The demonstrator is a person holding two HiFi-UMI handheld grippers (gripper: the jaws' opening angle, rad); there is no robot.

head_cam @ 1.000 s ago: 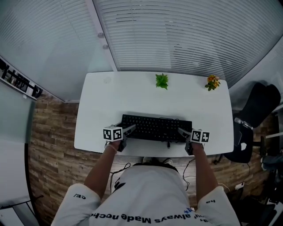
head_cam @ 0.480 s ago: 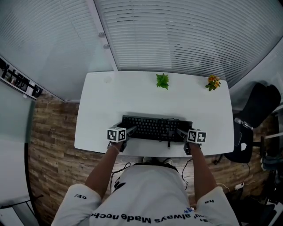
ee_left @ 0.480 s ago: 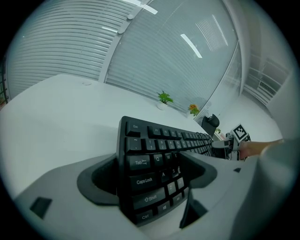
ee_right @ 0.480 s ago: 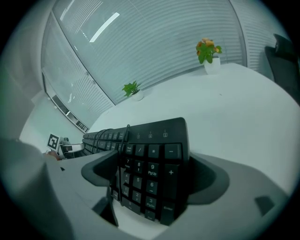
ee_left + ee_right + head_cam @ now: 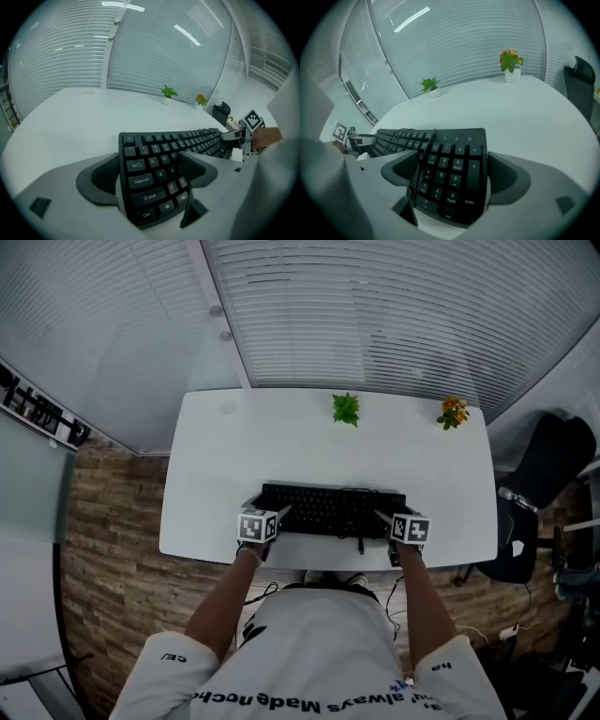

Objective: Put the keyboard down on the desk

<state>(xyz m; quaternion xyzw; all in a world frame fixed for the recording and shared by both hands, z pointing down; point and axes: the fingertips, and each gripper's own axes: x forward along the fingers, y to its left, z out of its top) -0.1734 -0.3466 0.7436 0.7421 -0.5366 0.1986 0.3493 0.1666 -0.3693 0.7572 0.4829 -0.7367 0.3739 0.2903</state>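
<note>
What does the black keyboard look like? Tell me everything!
The keyboard is black and plastic-looking, with letter keys at one end and a number pad at the other. It lies flat on the white desk, near its front edge. A thin cable trails over the keys. Its ends sit between the opening jaws of the left gripper and the wide-apart jaws of the right gripper.

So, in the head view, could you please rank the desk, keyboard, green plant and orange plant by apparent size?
Largest: desk.
Then: keyboard.
Last: green plant and orange plant, which look about alike, so I won't rank them.
</note>
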